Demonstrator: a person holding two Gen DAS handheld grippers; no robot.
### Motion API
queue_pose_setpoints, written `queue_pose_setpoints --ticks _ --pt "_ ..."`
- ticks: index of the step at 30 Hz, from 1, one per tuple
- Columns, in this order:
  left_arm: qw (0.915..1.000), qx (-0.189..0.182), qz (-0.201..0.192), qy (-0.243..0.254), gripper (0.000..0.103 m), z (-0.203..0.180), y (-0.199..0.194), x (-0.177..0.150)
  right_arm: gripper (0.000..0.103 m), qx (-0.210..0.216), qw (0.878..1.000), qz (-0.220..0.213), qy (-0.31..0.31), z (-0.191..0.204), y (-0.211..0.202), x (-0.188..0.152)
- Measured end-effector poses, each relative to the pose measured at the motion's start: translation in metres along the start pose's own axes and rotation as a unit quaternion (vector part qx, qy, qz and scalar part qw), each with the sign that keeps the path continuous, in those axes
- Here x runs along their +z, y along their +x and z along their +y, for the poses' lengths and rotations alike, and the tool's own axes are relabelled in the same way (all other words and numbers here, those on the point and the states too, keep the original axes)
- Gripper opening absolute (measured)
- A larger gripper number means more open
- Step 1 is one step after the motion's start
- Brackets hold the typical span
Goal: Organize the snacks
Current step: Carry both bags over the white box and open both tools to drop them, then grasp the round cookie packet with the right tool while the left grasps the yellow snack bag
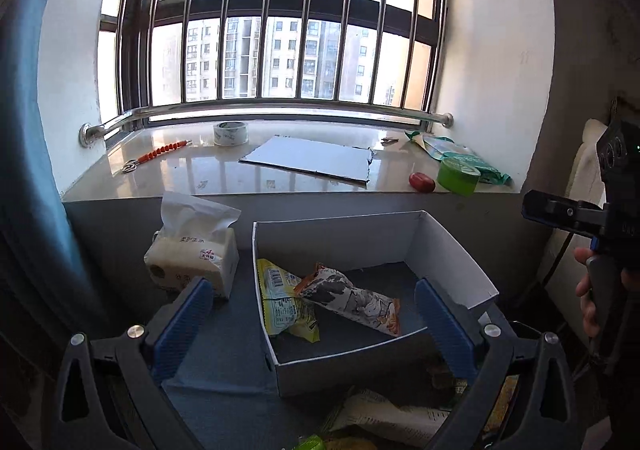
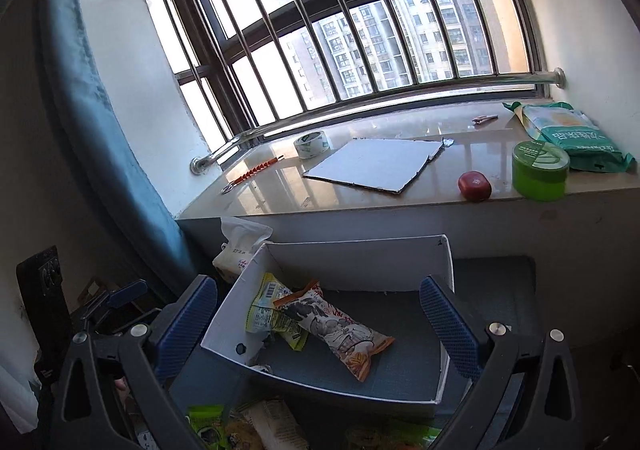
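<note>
A white cardboard box (image 1: 452,250) (image 2: 360,254) sits on a grey cloth surface below the window sill. Inside it lie a yellow snack packet (image 1: 286,308) (image 2: 266,310) and a white-and-orange snack packet (image 1: 352,298) (image 2: 340,334) lying across it. More snack packets (image 1: 384,418) (image 2: 256,426) lie in front of the box, partly hidden by the gripper frames. My left gripper (image 1: 316,318) hangs open over the box's near left corner, nothing between its blue pads. My right gripper (image 2: 320,326) is open above the box, also empty. The right gripper (image 1: 592,218) shows at the left wrist view's right edge, in a person's hand.
A tissue pack (image 1: 192,254) (image 2: 240,246) stands left of the box. On the sill (image 1: 224,178) lie a tape roll (image 1: 231,133), a grey board (image 1: 312,160), a red object (image 1: 421,182), a green tub (image 1: 458,176) and a green bag (image 2: 576,134). A blue curtain (image 2: 104,130) hangs at left.
</note>
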State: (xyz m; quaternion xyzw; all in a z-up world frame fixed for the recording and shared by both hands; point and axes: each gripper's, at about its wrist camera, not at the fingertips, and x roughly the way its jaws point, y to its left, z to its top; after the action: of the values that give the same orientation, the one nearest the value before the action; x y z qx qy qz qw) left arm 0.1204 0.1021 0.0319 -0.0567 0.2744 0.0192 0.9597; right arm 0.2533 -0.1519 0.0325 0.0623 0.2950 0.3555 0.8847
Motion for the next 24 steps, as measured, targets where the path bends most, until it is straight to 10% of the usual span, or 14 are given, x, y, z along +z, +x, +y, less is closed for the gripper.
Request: queue_pose_setpoints --ticks 8,16,24 --pt "0.9990 -0.009 0.002 0.044 0.103 -0.025 -0.056 -0.072 0.103 -0.023 1.000 0.021 -0.001 -0.008 -0.059 -0.094" --pt "0.9974 -0.027 0.065 -0.019 0.103 -0.034 -0.055 -0.147 0.103 -0.043 0.997 0.059 0.029 -0.021 -0.088 -0.183" --pt "0.9931 -0.022 0.102 -0.055 0.103 -0.029 -0.051 -0.168 0.103 -0.074 0.989 0.098 -0.076 -0.017 -0.065 -0.201"
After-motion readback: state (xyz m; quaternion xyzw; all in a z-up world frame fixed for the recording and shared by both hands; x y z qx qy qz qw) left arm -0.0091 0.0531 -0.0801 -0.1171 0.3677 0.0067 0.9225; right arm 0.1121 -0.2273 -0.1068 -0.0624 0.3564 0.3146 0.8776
